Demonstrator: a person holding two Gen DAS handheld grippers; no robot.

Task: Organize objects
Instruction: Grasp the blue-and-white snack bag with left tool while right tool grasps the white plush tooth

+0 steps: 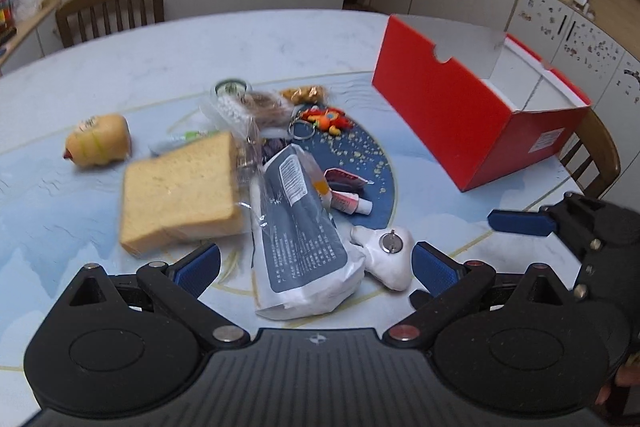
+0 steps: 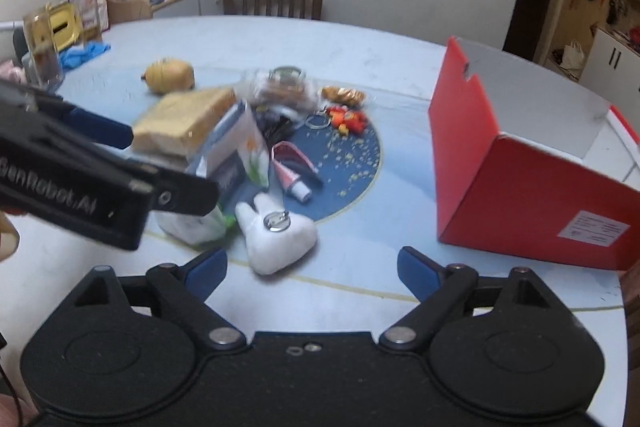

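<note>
Open red cardboard box [image 1: 472,131]: no contents visible. Left of it on the table [image 1: 120,59]: bread slice [image 1: 180,195], white tooth-shaped plush [image 2: 276,239], grey-white packet [image 1: 300,239], all unsorted. Left hand-held gripper [image 1: 316,267] and right hand-held gripper [image 2: 312,269]: spread wide, empty.

Red box [image 1: 448,115] w/ white inside, at 2 o'clock. Tan bread [image 1: 180,195], white tooth plush [image 2: 276,235], orange toy [image 1: 328,119]. Pale blue table [image 1: 200,47] w/ navy gold-flecked centre.

Left tool [image 1: 316,265], right tool [image 2: 312,269]: black bodies, blue pads, silver pivot screws, white lettering
</note>
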